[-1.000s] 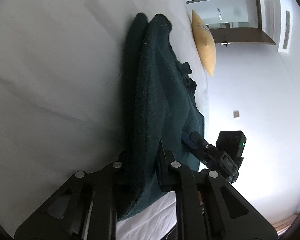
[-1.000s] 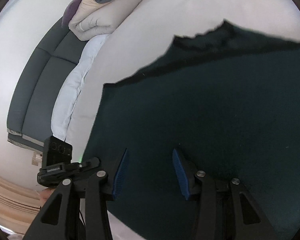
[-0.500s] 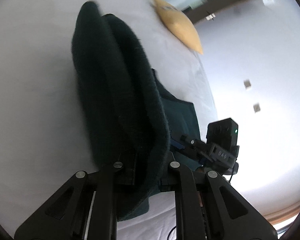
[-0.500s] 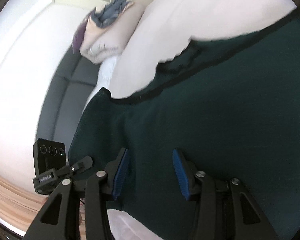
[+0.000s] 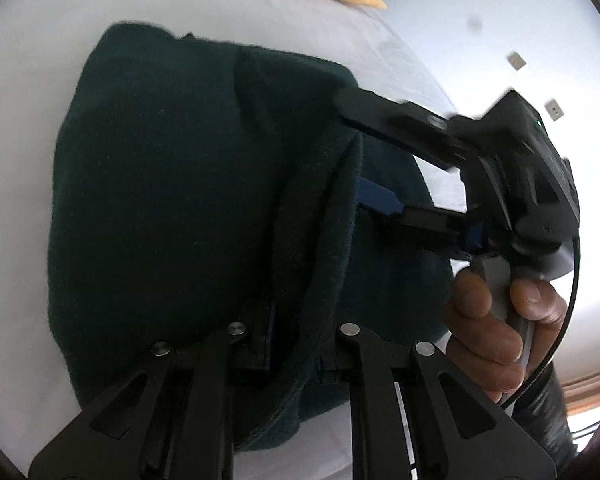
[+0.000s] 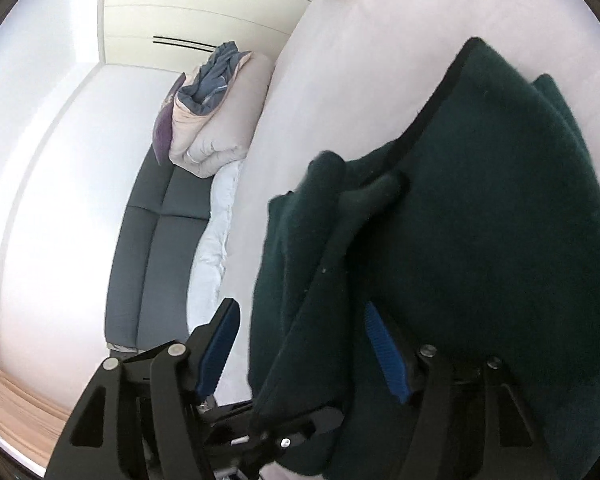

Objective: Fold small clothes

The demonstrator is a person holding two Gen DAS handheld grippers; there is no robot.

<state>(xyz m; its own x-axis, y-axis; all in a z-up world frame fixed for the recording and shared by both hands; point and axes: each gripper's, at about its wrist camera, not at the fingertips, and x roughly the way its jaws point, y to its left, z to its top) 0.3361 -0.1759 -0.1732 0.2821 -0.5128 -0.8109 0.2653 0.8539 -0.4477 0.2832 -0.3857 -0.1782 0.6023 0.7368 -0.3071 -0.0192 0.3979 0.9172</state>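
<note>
While lowering the dark green fleece garment [image 5: 172,200] onto the white bed [image 5: 28,80] — keep left gripper [image 5: 296,344] clenched on the fold, right gripper [image 6: 300,344] released; align edges.

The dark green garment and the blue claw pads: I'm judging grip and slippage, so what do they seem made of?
The dark green garment looks like thick fleece or brushed knit: a matte, fuzzy nap, soft rounded folds, and a smoother dark binding along one edge. The blue claw pads look like ribbed rubber or soft plastic, with fine cross ridges; which one the look leaves open.
</note>
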